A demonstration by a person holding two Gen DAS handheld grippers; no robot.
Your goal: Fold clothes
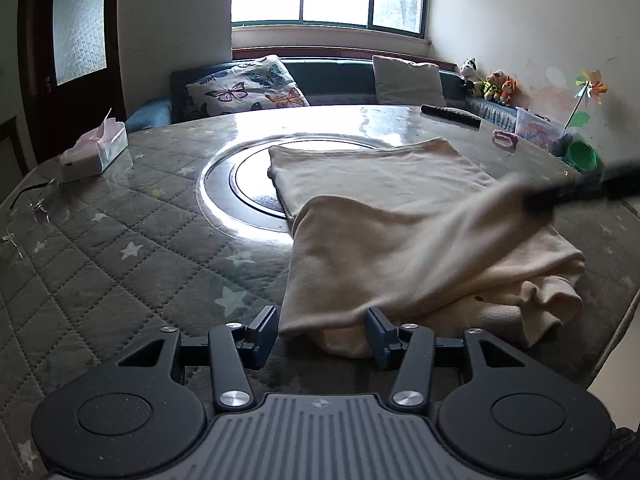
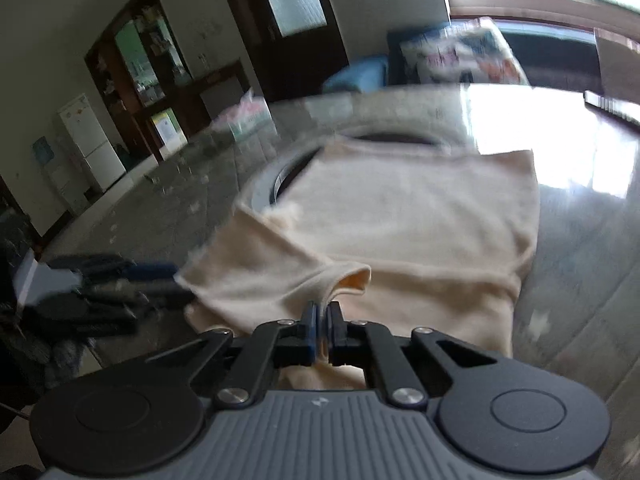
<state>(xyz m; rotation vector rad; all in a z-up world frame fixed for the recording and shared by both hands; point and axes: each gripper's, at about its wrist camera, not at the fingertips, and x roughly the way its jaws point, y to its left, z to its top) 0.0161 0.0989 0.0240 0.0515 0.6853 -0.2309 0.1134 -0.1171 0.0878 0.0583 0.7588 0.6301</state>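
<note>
**Right claw clamped on garment, left claw open at its near edge**

Right claw point(image 2: 323, 316): jaws fully together, pinching a fold of the cream garment point(image 2: 400, 232). A small loop of cloth bulges up just past the fingertips. Right wrist view is motion-blurred.

Left claw point(image 1: 322, 330): jaws about half open, nothing gripped. The garment's near-left corner sits between the fingers; right finger point(image 1: 378, 334) is against the cloth edge, left finger point(image 1: 266, 330) is clear of it. Pads aren't pressing the cloth.

Garment: lies on the bench point(image 1: 120, 240), right of centre, far end flat over the dark round inset point(image 1: 248, 184). One flap is lifted toward the right, pulled up to the blurred dark tip of the right claw at the right edge of the left wrist view. Near-right end is bunched, with a sleeve cuff.

Bench: quilted star-print cover under a clear sheet. Tissue box point(image 1: 96, 152) far left, remote point(image 1: 450, 116) far right, green cup point(image 1: 584, 156) and a pinwheel point(image 1: 588, 88) at the far right rim. Sofa with a butterfly cushion point(image 1: 248, 88) behind, under the window.
</note>
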